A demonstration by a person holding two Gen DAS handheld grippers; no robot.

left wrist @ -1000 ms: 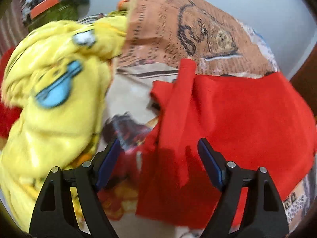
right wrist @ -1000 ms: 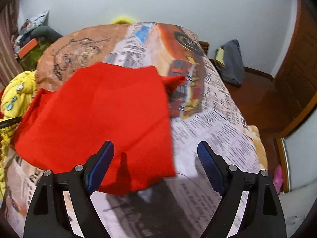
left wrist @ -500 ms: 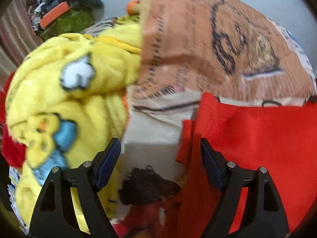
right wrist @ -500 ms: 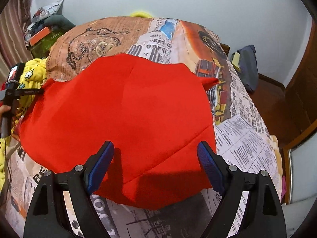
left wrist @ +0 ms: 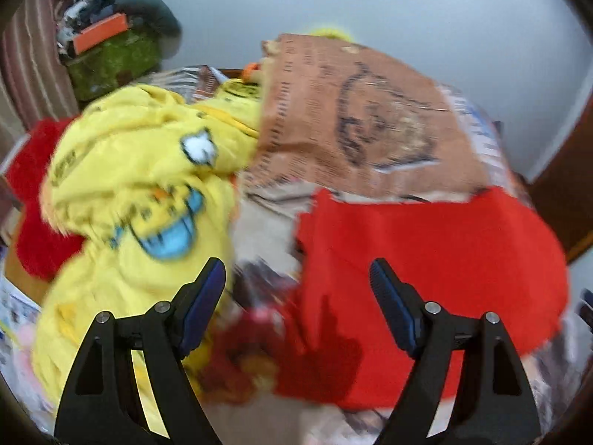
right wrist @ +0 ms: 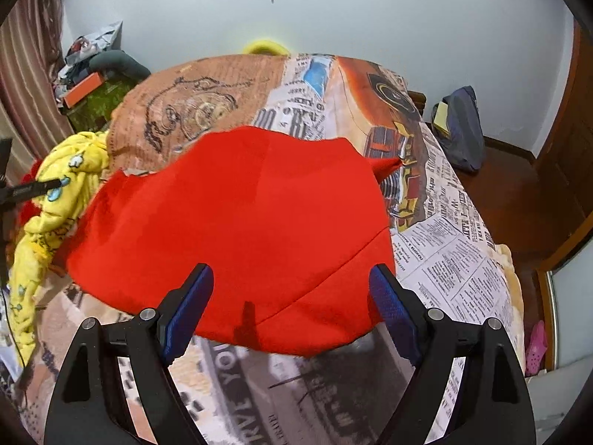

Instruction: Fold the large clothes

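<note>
Large red fabric garment (right wrist: pixel 237 230) lies spread flat on the bed with the newspaper-and-car print cover (right wrist: pixel 444 244), roughly mid-bed, one diagonal crease or seam running across its near right part. A small red corner sticks out at its far right edge. In the left wrist view the same red garment (left wrist: pixel 426 259) fills the right half, its left edge bunched and folded over; picture blurred, so fold detail is unclear.

Right gripper (right wrist: pixel 291 307) hangs above the garment's near edge, jaws wide apart, nothing between the blue pads, not touching the cloth. Its shadow falls on the red fabric near the hem.

Left gripper (left wrist: pixel 298 296) is also above the bed, jaws wide, empty. Between its fingers: the red garment's left edge and a patch of bed cover. In the right wrist view part of the left gripper shows at the far left edge, over the yellow pile.

Crumpled yellow fleece garment with blue and white cartoon print (left wrist: pixel 141 200) sits heaped on the left side of the bed, just beside the red garment, not overlapping it as far as visible. Another fuzzy red item (left wrist: pixel 33 200) lies behind the yellow one at the left.

Background: pale wall, striped curtain (right wrist: pixel 26 85) left, green box with an orange box on top (right wrist: pixel 96 100) in the far left corner, dark blue bag (right wrist: pixel 459 129) on the wooden floor right of the bed, pink shoe (right wrist: pixel 537 345) by the right edge.
</note>
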